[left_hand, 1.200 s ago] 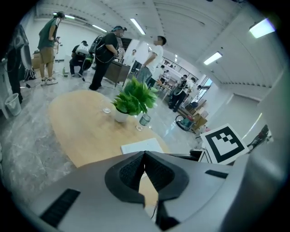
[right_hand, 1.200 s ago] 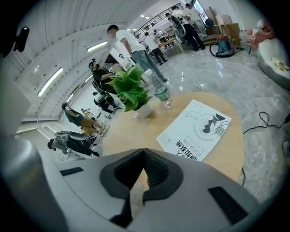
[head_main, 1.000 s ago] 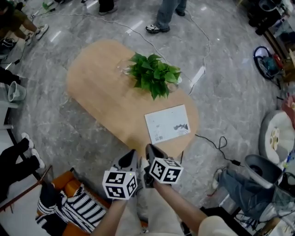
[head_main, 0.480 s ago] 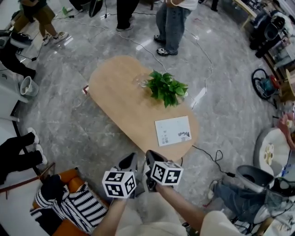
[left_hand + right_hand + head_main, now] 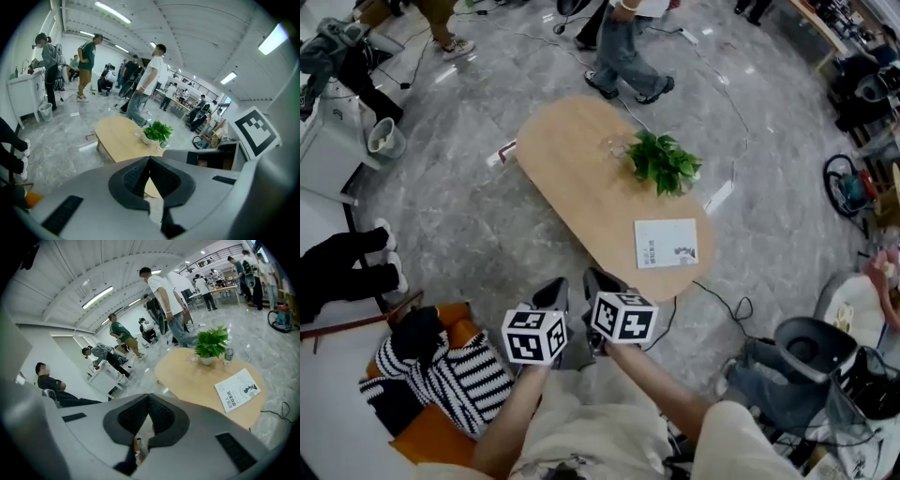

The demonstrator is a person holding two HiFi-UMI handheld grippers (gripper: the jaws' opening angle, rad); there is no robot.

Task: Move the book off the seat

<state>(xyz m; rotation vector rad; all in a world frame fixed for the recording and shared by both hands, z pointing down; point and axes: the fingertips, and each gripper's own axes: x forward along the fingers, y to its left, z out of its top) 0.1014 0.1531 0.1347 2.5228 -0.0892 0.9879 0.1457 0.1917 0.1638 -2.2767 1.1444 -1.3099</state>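
Left gripper (image 5: 553, 292) and right gripper (image 5: 598, 281) are both pressed together and empty, side by side close to the person. The orange seat (image 5: 431, 436) to the left shows only a striped garment (image 5: 459, 380). The book (image 5: 667, 243) lies flat at the near right end of the oval table (image 5: 572, 159), short of the potted plant (image 5: 664, 161). Judgement: the transfer looks complete, and nothing remains but to stand clear.

The white paperback book (image 5: 667, 243) lies flat on the oval light-wood surface (image 5: 572, 173), close to its near right end. The green leafy potted plant (image 5: 663, 161) stands behind the book by the right edge, with a small clear glass (image 5: 614, 147) just to the plant's left. The orange seat (image 5: 427, 433) stands on the grey marble floor (image 5: 459, 225), well apart from the surface's near left edge, and a black-and-white striped cloth (image 5: 464, 386) lies on it.
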